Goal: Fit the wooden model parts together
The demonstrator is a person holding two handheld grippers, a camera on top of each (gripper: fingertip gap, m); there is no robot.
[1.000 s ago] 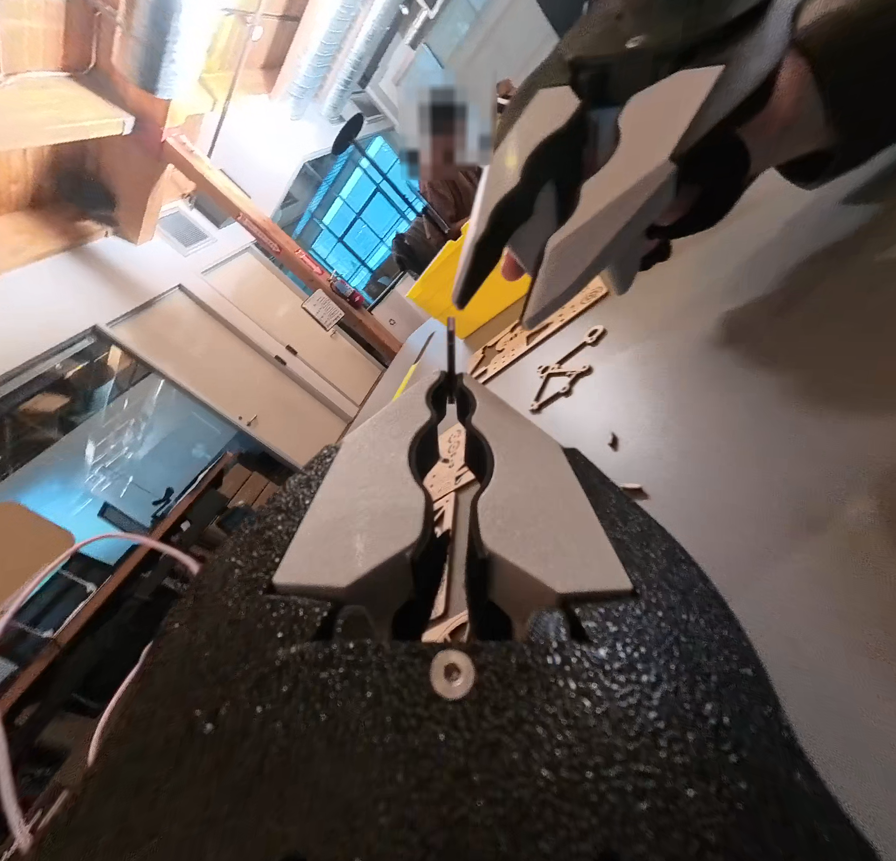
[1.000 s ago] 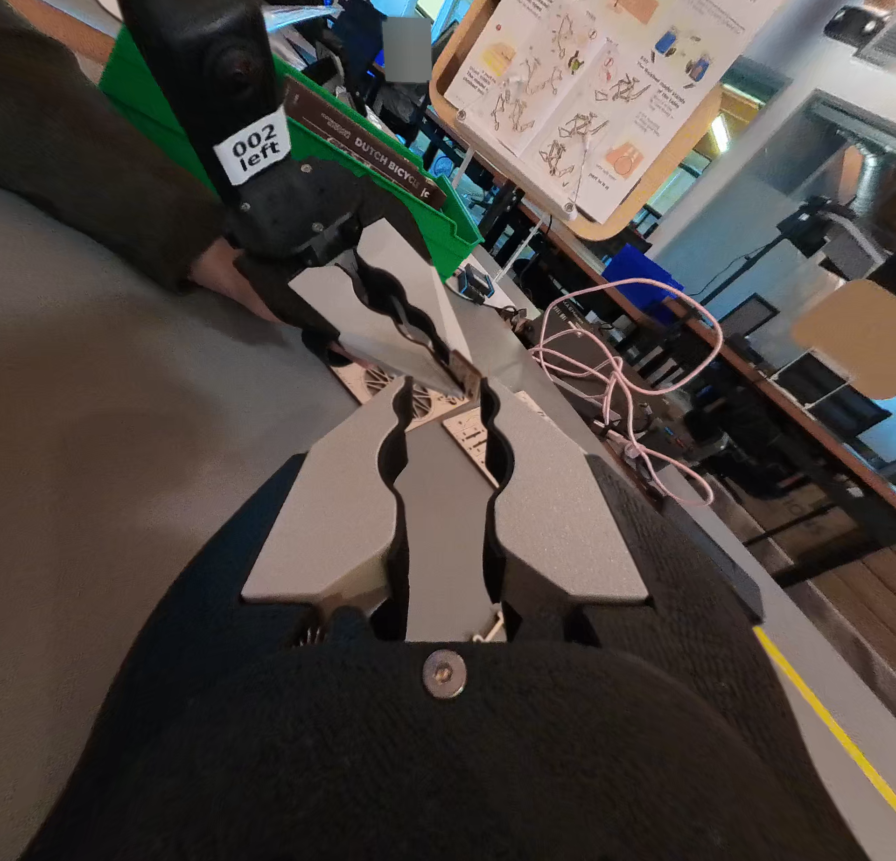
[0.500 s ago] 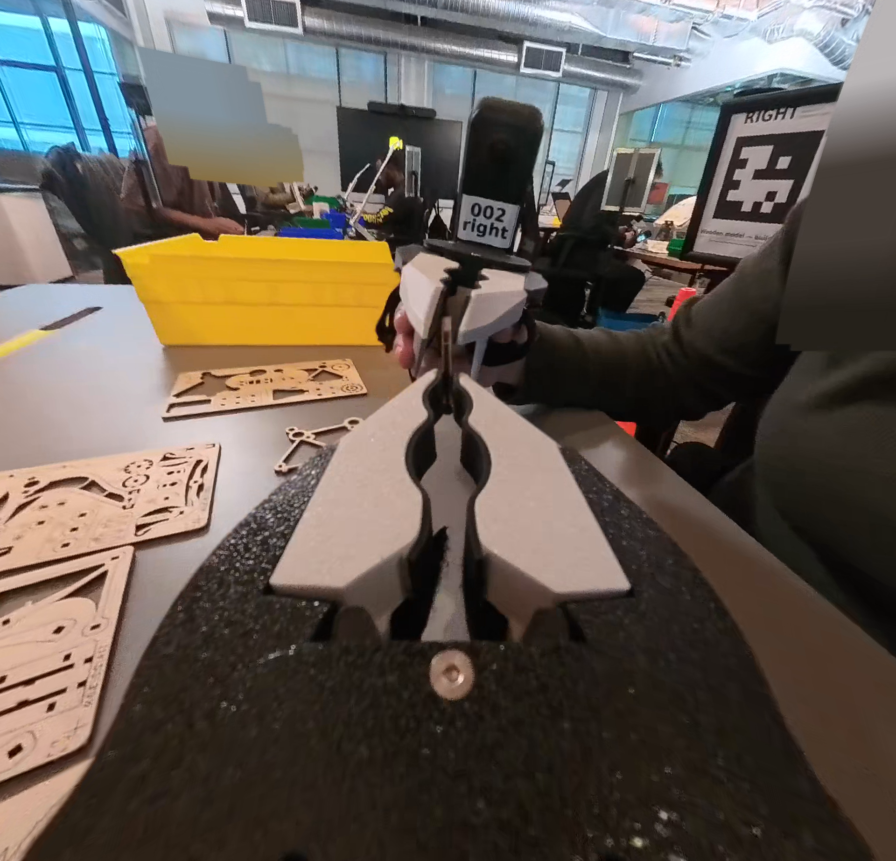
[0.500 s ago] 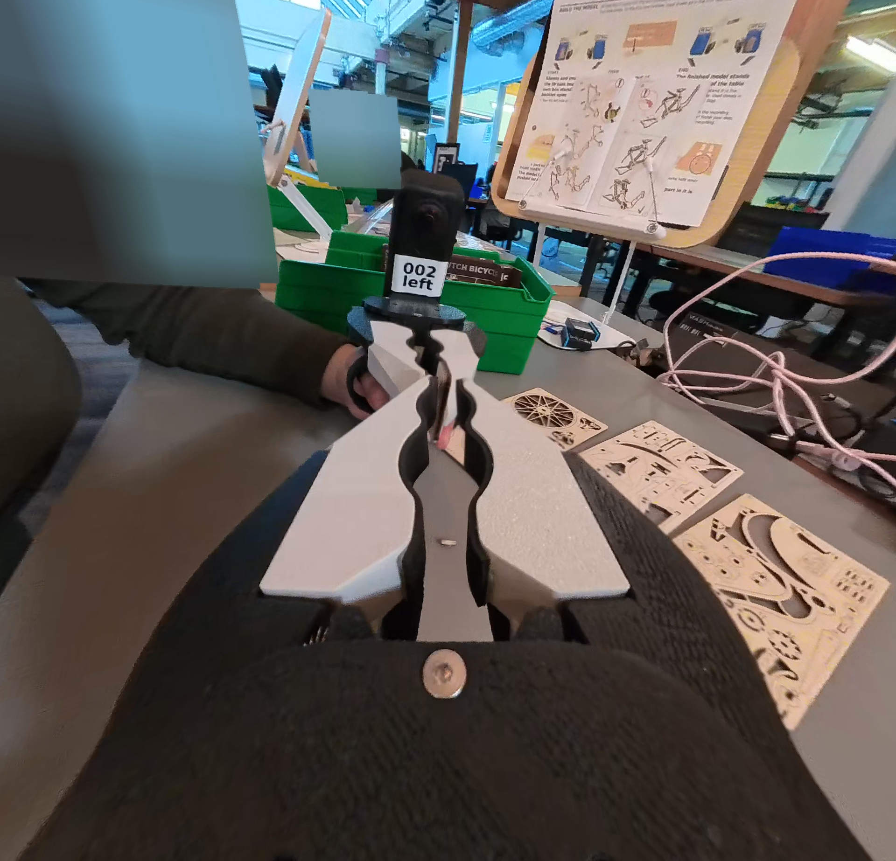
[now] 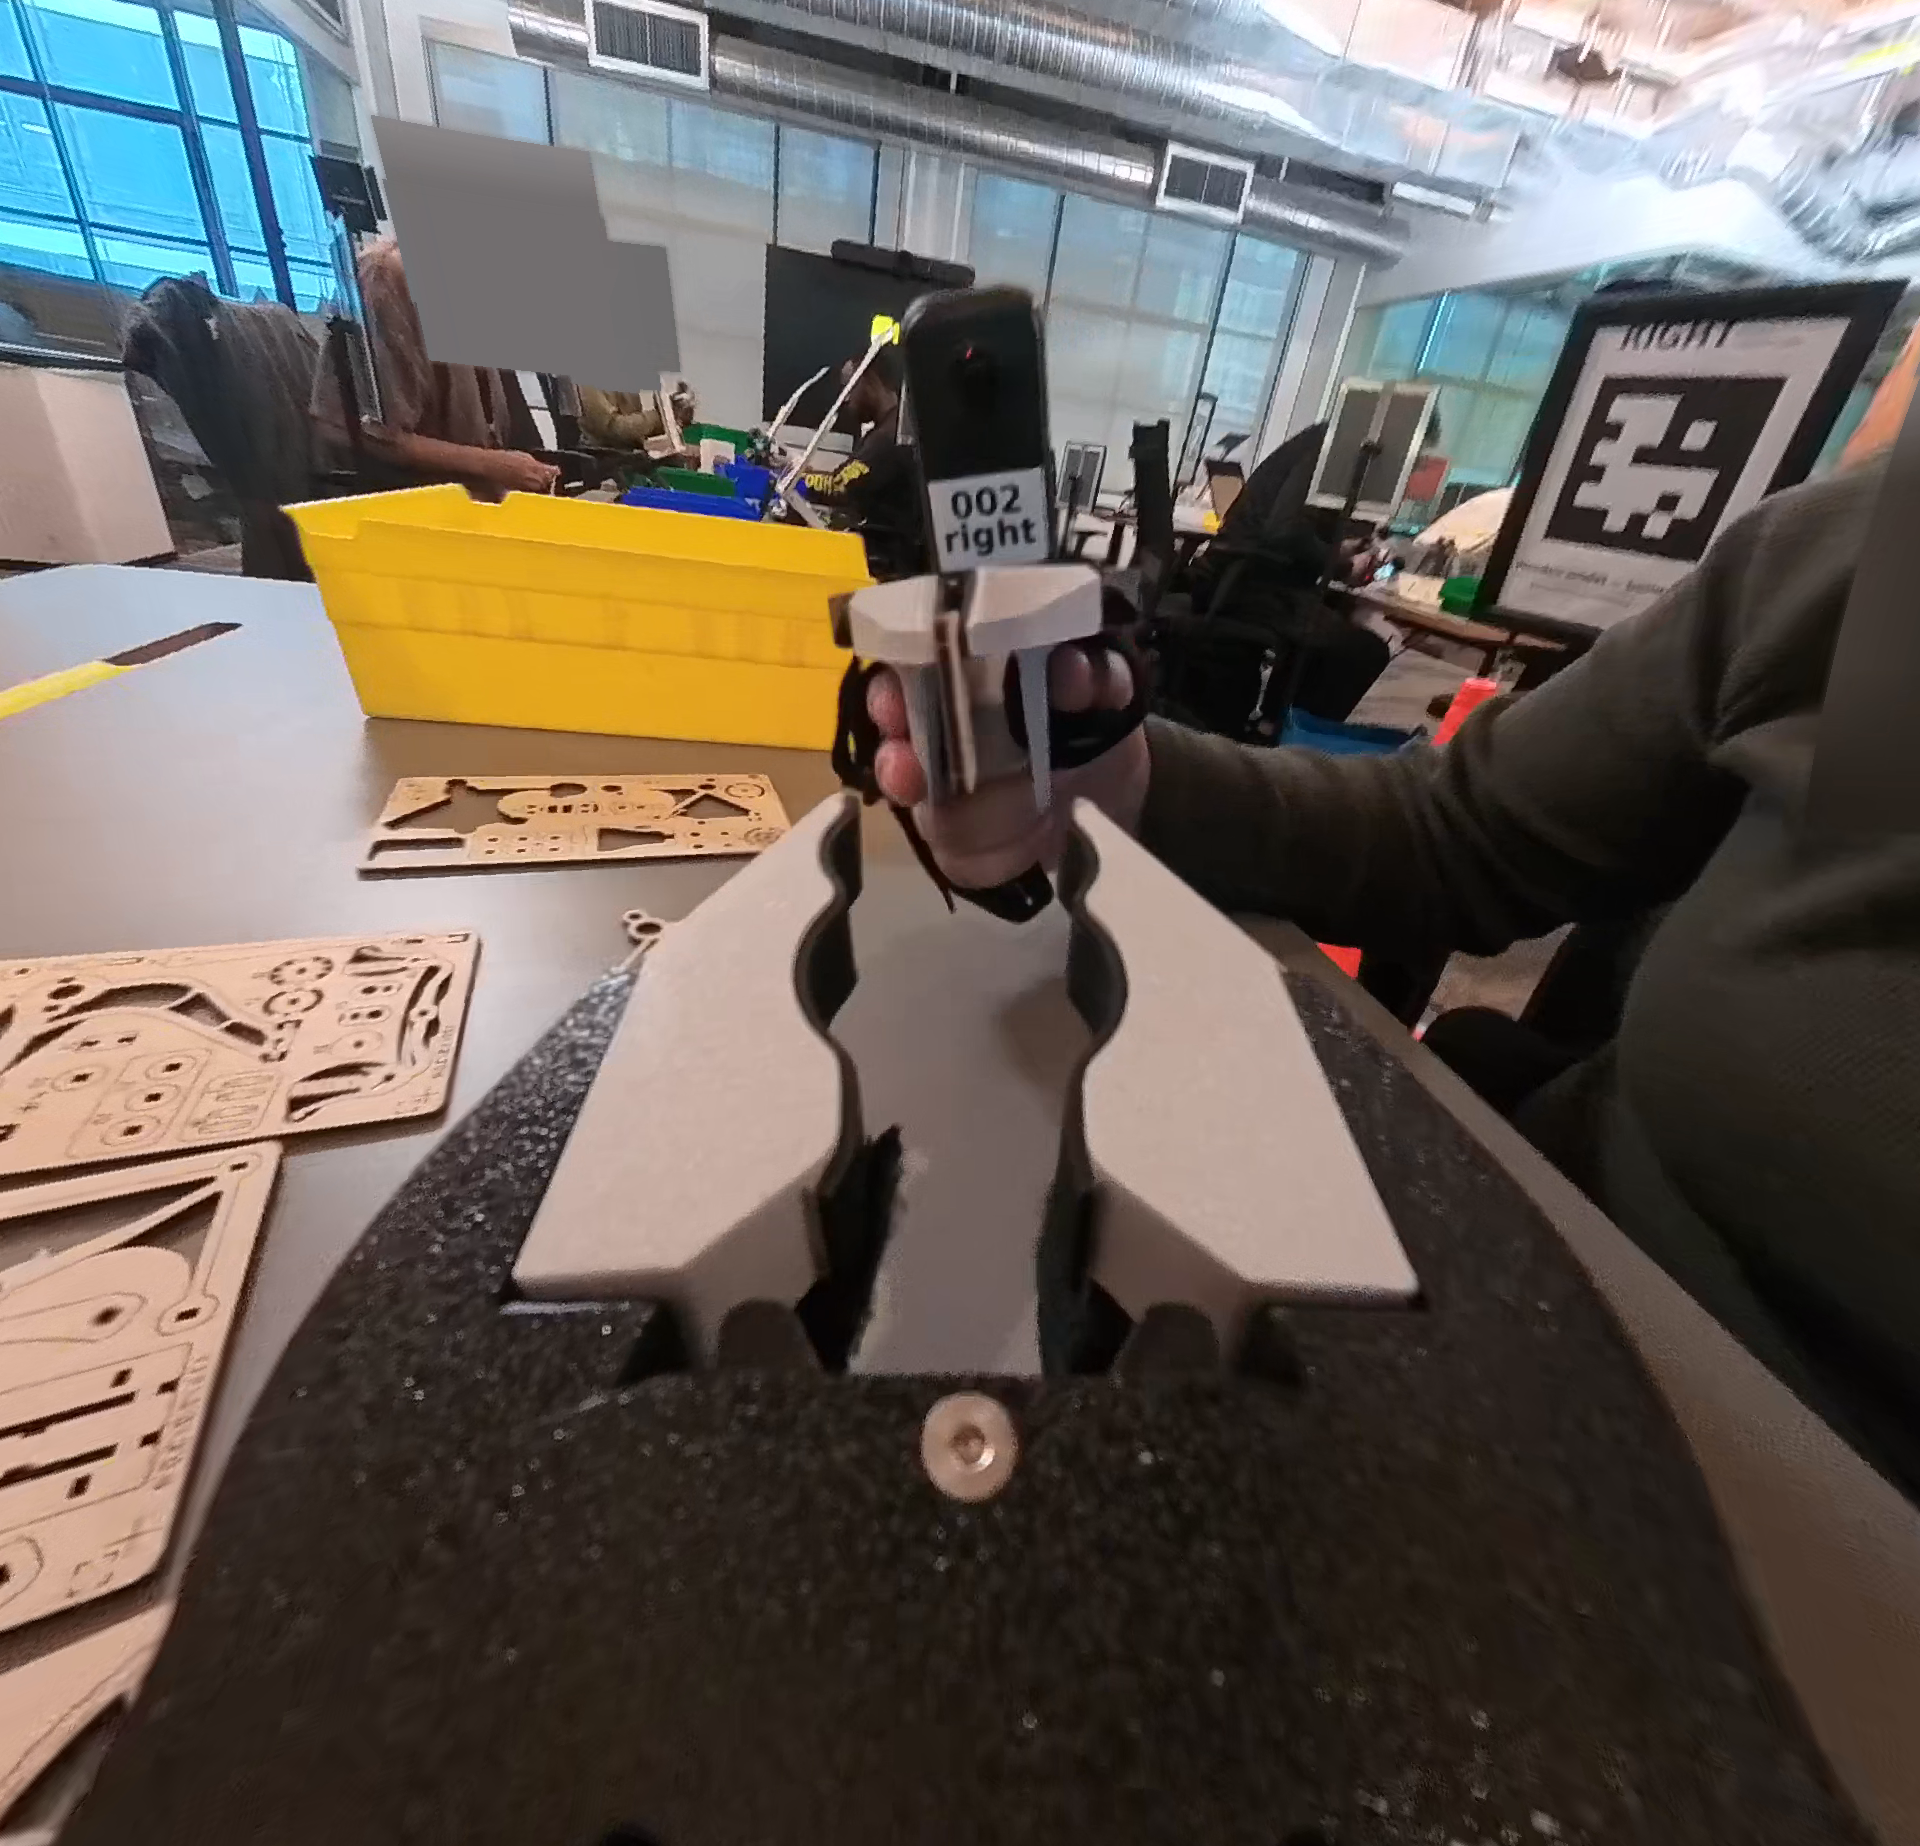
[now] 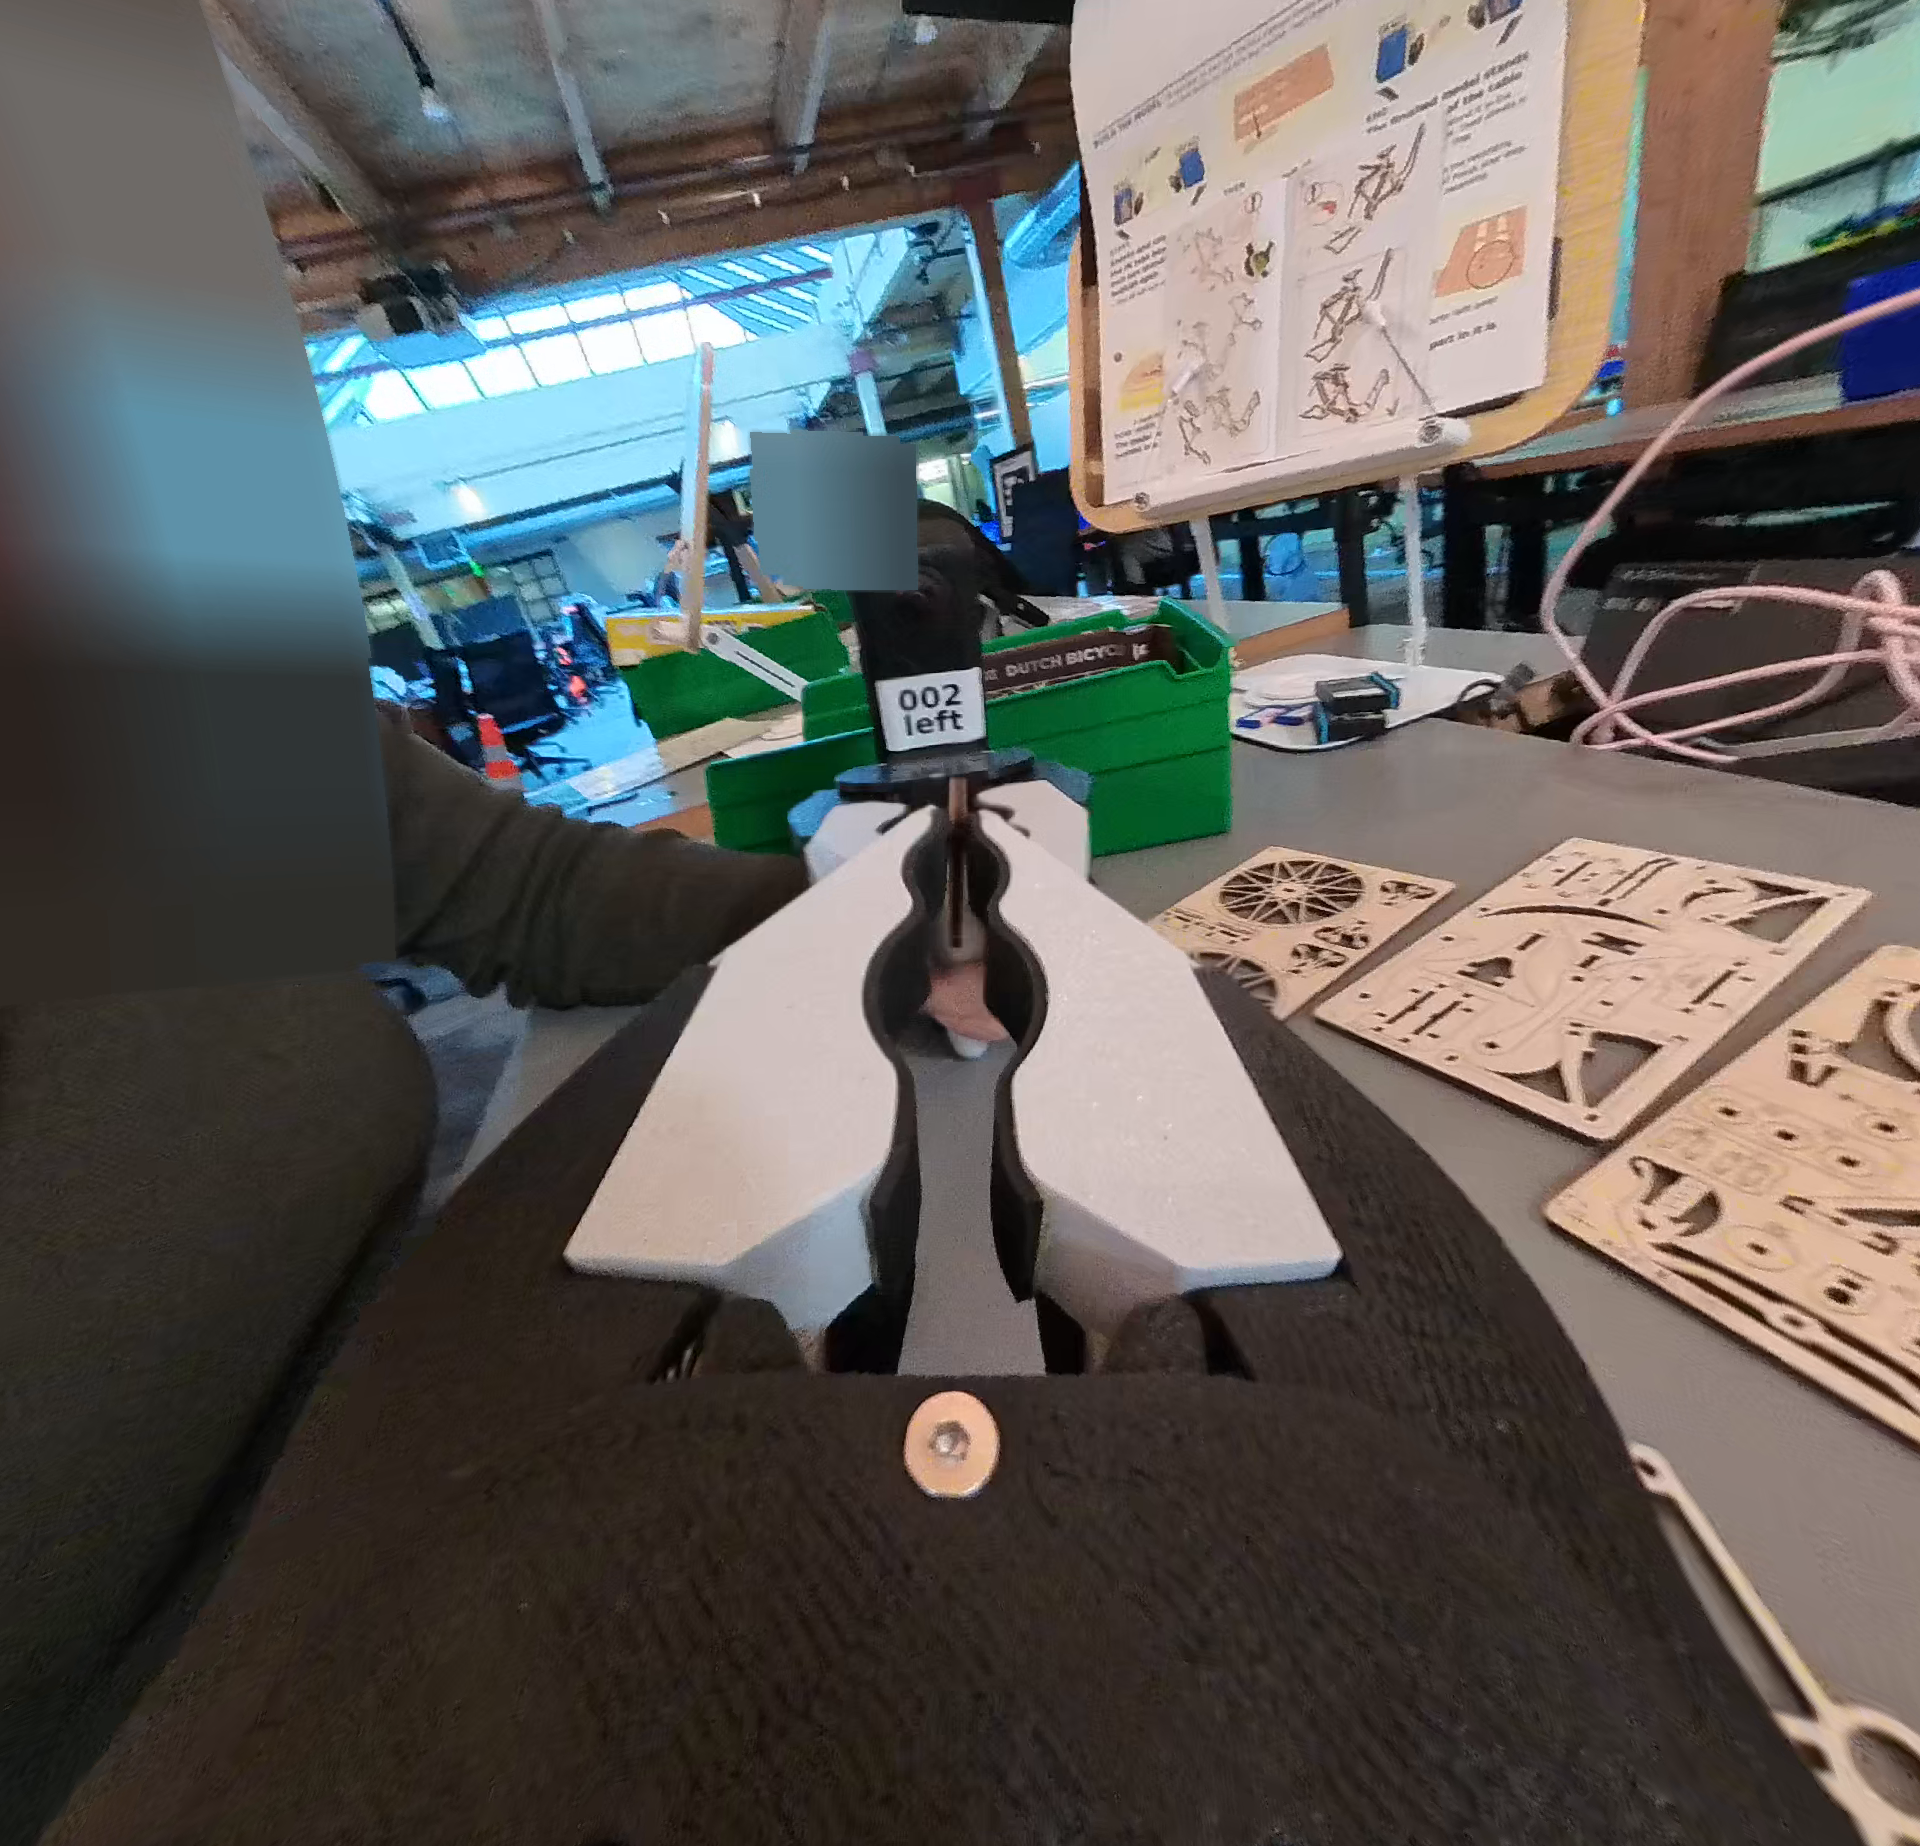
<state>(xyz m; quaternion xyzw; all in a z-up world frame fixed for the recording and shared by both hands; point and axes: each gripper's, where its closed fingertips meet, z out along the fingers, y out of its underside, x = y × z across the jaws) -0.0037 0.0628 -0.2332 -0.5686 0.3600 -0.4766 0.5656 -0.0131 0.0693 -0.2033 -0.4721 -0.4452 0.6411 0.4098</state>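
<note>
My left gripper (image 5: 961,825) is open and empty, its jaws wide apart above the grey table (image 5: 208,757). Straight ahead of it, my right gripper (image 5: 961,653) is shut on a thin wooden part (image 5: 948,695) that stands edge-on between its jaws. In the right wrist view my right gripper (image 6: 956,835) pinches the same part (image 6: 953,882) at its tips. The left gripper's white fingers (image 6: 1049,820) show just behind, spread to either side of the part. Both grippers are held by hands in dark sleeves.
Laser-cut wooden sheets (image 5: 229,1048) lie at left, and another sheet (image 5: 582,820) lies before a yellow bin (image 5: 582,633). In the right wrist view there are sheets (image 6: 1590,975), a loose part (image 6: 1766,1640), a green bin (image 6: 1039,747), an instruction board (image 6: 1320,217) and pink cable (image 6: 1714,653). Only a small space, under 4 cm, lies between the two pairs of fingers.
My left gripper has opened and let go of the thin wooden part. The right gripper alone now holds it. Both grippers have levelled out and face each other.
</note>
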